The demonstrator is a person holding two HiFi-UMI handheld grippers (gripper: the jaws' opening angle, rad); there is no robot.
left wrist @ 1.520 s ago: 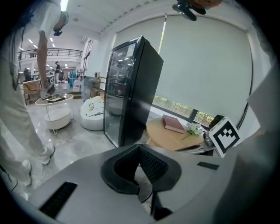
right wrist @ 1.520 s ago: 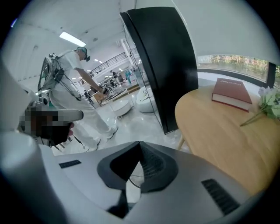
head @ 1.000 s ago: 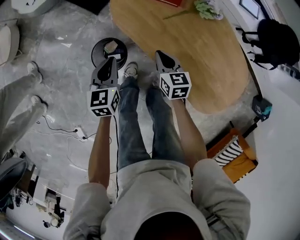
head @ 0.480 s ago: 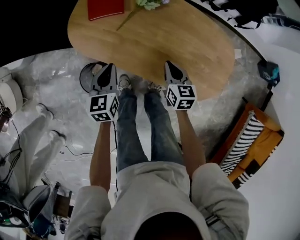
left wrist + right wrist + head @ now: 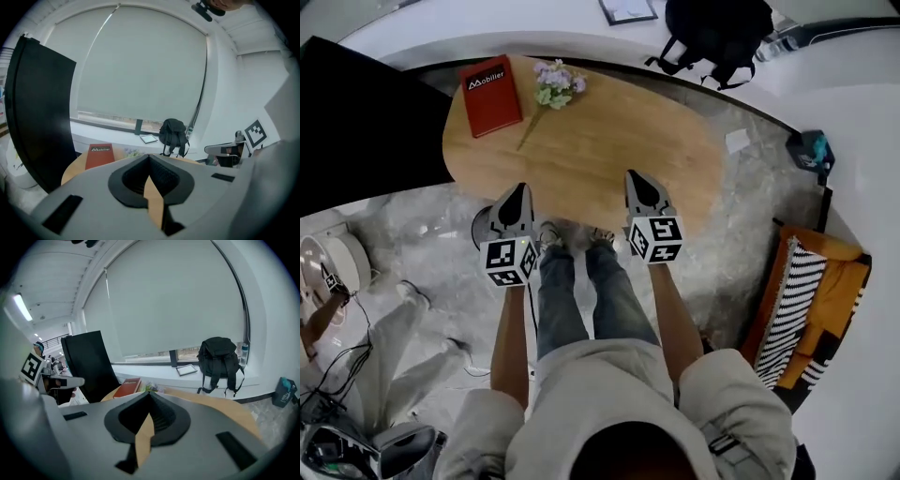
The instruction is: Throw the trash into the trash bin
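my left gripper [image 5: 517, 189] and right gripper [image 5: 635, 176] hang side by side over the near edge of the oval wooden counter [image 5: 609, 155]. both sets of jaws are closed tip to tip, with nothing between them. the trash bin [image 5: 477, 228] stands on the marble floor [image 5: 422, 234] just left of my left gripper, mostly hidden behind it, its contents out of sight. a red book [image 5: 491, 95] and a sprig of flowers [image 5: 555, 81] lie at the counter's far end, a black backpack [image 5: 717, 33] beyond.
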